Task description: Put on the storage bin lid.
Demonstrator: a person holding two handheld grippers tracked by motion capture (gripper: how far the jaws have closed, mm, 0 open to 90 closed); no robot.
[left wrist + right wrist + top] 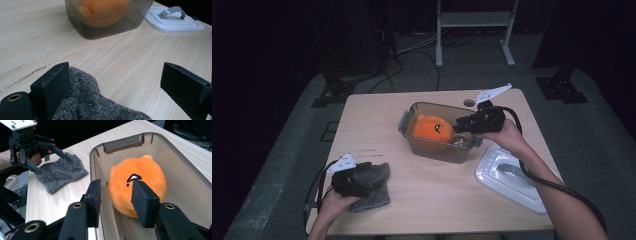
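Note:
A round orange plush toy point(430, 128) point(150, 172) lies inside a clear brown plastic container point(412, 112) point(122, 143) at mid-table. My right gripper point(460, 126) point(116, 195) hovers at the container's right rim, open. One jaw is over the rim and the other is in front of the toy, and the pads press on nothing. A grey fuzzy cloth point(374, 192) point(87, 105) point(60, 172) rests near the front left edge. My left gripper point(368, 179) point(115, 82) stands wide open over it, one jaw beside the fabric.
The container's white lid point(507, 177) point(172, 22) with a grey handle lies on the table's front right. The wooden table point(437, 200) has bare room between cloth and container. A white frame point(474, 20) stands on the floor beyond.

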